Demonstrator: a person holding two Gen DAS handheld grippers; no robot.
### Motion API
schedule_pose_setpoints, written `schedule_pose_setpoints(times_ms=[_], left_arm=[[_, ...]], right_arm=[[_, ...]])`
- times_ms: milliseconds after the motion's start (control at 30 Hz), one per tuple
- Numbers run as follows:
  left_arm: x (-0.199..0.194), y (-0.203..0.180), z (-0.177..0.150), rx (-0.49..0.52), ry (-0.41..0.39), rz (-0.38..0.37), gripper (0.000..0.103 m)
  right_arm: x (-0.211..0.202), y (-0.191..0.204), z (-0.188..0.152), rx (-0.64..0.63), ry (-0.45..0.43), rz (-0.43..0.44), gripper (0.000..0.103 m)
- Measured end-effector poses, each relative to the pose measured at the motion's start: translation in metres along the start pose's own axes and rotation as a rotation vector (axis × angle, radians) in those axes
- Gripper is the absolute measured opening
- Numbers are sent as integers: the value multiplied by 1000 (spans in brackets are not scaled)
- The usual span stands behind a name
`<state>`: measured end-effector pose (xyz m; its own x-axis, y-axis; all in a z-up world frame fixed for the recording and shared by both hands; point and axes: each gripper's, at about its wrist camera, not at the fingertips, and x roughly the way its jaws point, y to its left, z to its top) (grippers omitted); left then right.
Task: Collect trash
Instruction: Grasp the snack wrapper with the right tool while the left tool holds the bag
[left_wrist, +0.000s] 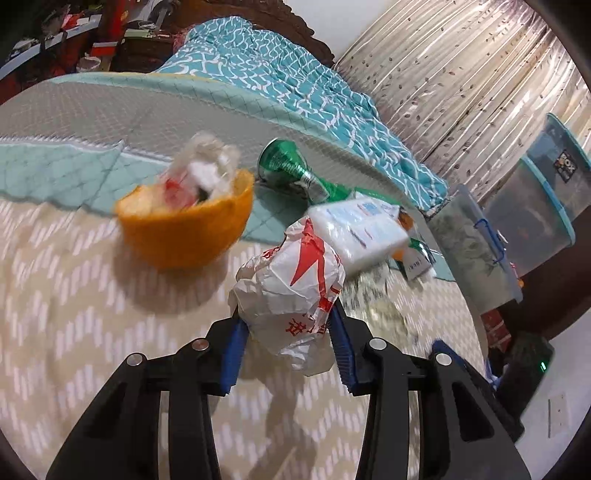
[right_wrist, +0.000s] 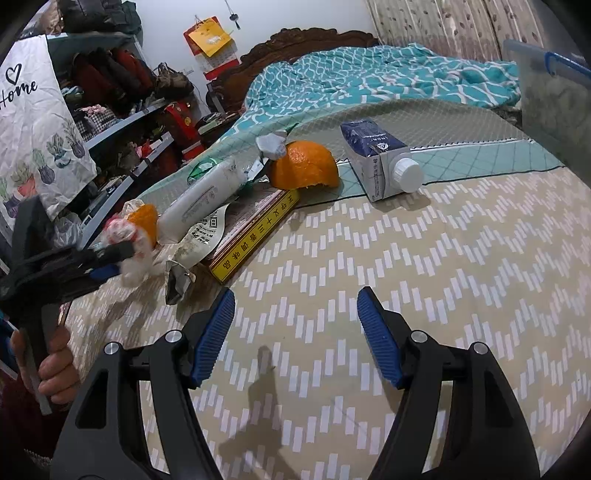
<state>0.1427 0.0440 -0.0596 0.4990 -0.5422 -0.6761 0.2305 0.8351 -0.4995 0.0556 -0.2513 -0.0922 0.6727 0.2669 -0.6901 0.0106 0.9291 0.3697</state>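
Observation:
My left gripper (left_wrist: 288, 332) is shut on a crumpled white and red plastic wrapper (left_wrist: 291, 291), its blue pads pressing both sides. Just beyond it lie an orange peel cup (left_wrist: 184, 232) stuffed with clear plastic, a green can (left_wrist: 288, 166) and a white tissue pack (left_wrist: 362, 229). The right wrist view shows that left gripper (right_wrist: 118, 262) at the far left with the wrapper (right_wrist: 129, 236) in it. My right gripper (right_wrist: 295, 295) stands open over the bare chevron bedspread, with nothing between its fingers. Ahead of it are a blue milk carton (right_wrist: 376, 155), a piece of orange peel (right_wrist: 304, 166), a white tube (right_wrist: 207, 199) and a yellow box (right_wrist: 255, 229).
A teal quilt (right_wrist: 369, 74) is bunched at the head of the bed. Clear storage boxes (left_wrist: 528, 221) stand beside the bed near the curtain. A "Home" tote bag (right_wrist: 33, 122) hangs at the left before cluttered shelves (right_wrist: 122, 107). A person's hand (right_wrist: 55, 365) holds the left gripper's handle.

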Motion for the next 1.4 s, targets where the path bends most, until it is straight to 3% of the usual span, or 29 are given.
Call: schedule_pose_setpoints(times_ms=[233,300,633,1033,1067,1167,1200,1400], left_arm=[[-21,14,-32,2,20,-14,40],[-25,16,-37,11,5,-10,40],[-17,9,-40,61,-15,6,42],[-17,20,-40,22,-9,-46,42],[-17,21,-40,20,-8,-48,42],[-16,21,-40,15,-3,-51,42],[-15,21,-40,16,-1,-48,42],[-13,15,-39,32,0,-30,42]], right_arm=[[4,-1,3,5,20,-9,71],[4,2,5,-8,15,-6,77],[12,45,23,-135,-2,12,82],[47,89,30,-252,47,8,81],[50,93,28,-273,57,1,75],[56,100,20,-333,82,-37,41],[55,100,18,-341,80,-32,35],[31,79,8,-285,66,-21,29]])
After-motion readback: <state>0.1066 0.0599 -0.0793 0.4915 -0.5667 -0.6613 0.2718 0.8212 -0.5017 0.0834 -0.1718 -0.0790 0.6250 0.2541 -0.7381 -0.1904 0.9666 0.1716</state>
